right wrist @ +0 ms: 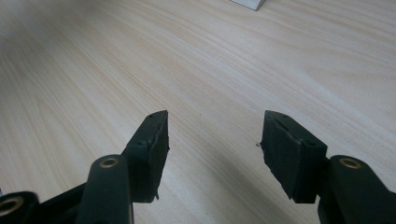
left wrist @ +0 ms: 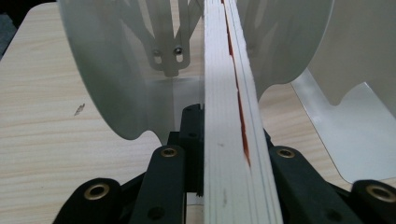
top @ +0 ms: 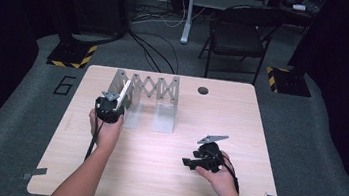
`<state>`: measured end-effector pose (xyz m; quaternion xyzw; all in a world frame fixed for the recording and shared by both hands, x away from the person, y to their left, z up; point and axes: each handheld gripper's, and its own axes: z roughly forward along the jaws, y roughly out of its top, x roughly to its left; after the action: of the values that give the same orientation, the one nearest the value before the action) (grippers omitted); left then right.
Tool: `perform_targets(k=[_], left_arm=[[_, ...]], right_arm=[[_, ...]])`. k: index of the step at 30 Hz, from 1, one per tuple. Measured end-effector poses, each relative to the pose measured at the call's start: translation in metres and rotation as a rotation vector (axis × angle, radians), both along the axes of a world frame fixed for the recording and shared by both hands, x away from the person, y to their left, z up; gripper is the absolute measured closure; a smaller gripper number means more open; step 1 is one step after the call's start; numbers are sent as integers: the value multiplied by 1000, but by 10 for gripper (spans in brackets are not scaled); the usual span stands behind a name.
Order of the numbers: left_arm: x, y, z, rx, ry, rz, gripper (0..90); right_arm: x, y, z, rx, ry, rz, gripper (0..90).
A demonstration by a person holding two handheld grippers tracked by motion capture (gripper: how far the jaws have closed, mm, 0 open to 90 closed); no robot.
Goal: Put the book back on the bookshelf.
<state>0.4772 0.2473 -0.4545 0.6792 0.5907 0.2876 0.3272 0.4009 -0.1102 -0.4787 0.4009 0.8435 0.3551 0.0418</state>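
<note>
A thin white book (top: 123, 94) stands on edge, tilted, at the left end of a grey metal accordion rack (top: 148, 95) on the wooden table (top: 162, 177). My left gripper (top: 110, 108) is shut on the book from the near side. In the left gripper view the book's page edge (left wrist: 224, 93), with a red strip in it, runs up between the black jaws of the left gripper (left wrist: 229, 140) and between two of the rack's grey dividers (left wrist: 107, 70). My right gripper (top: 188, 162) rests low over the table at the right, open, with bare wood (right wrist: 140, 56) ahead of the right gripper (right wrist: 215, 135).
A round cable hole (top: 203, 90) lies near the table's far edge. A folding chair (top: 240, 35) and cables (top: 153, 50) are on the floor beyond the table. The rack's base plates (top: 165, 119) reach toward the table's middle.
</note>
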Motion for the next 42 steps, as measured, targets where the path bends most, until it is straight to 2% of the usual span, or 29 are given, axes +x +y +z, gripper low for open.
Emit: perform_targets(k=[11, 26, 33, 42], left_arm=[[0, 0, -1, 13, 3, -12, 725], [-1, 2, 0, 26, 9, -11, 591], [-3, 3, 2, 25, 19, -21, 594], [-10, 5, 9, 14, -4, -27, 590]], right_arm=[[0, -1, 1, 4, -3, 4, 413], [0, 0, 0, 4, 2, 2, 412], [0, 0, 0, 2, 2, 2, 412], [0, 1, 0, 4, 4, 2, 411]])
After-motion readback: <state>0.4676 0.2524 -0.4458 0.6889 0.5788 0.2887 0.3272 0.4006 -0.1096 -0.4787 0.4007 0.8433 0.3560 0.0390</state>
